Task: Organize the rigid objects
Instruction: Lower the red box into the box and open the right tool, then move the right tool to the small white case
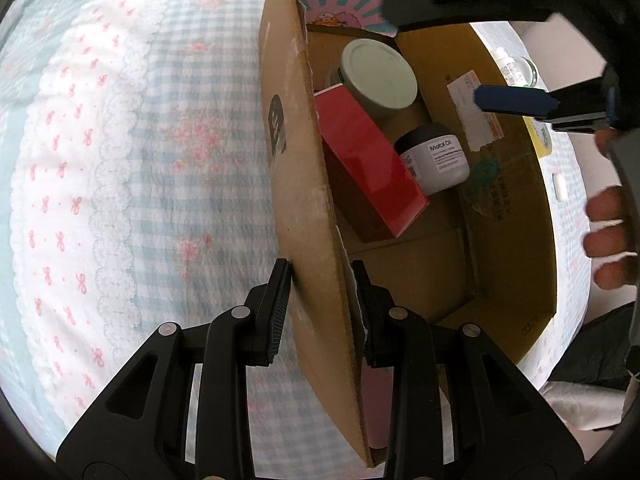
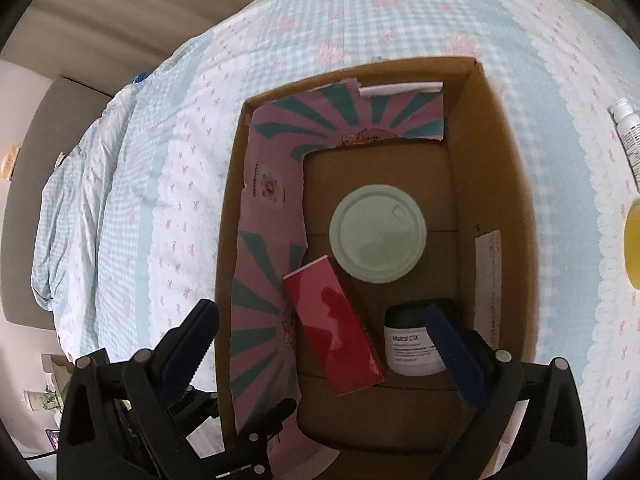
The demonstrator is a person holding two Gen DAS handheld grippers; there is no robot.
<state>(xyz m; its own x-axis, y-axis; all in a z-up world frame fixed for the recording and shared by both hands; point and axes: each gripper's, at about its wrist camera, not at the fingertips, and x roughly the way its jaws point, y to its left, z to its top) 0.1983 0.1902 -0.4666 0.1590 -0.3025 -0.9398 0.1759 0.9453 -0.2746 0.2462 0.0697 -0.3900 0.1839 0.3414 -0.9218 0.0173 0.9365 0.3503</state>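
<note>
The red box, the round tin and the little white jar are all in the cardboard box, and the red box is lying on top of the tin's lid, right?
Not quite. The red box lies beside the tin, not on its lid; the right wrist view shows the lid bare. The white jar and cardboard box are as you said.

Your left tool [image 1: 322, 304] is all black: two angular plastic linkage arms on each side with triangular cut-outs, joined by round silver rivets. Its fingers [image 1: 276, 312] are flat black bars with fine ribbing along the inner faces.

Your right tool [image 2: 324, 356] has the same black linkage frame, with silver rivets at the joints and triangular openings in the outer arms. Its fingers [image 2: 454, 356] differ: each carries a dark blue pad, and the left one shows a toothed edge.

In the left wrist view, your hand [image 1: 608, 236] shows at the right edge as bare fingertips around a grey handle.
</note>
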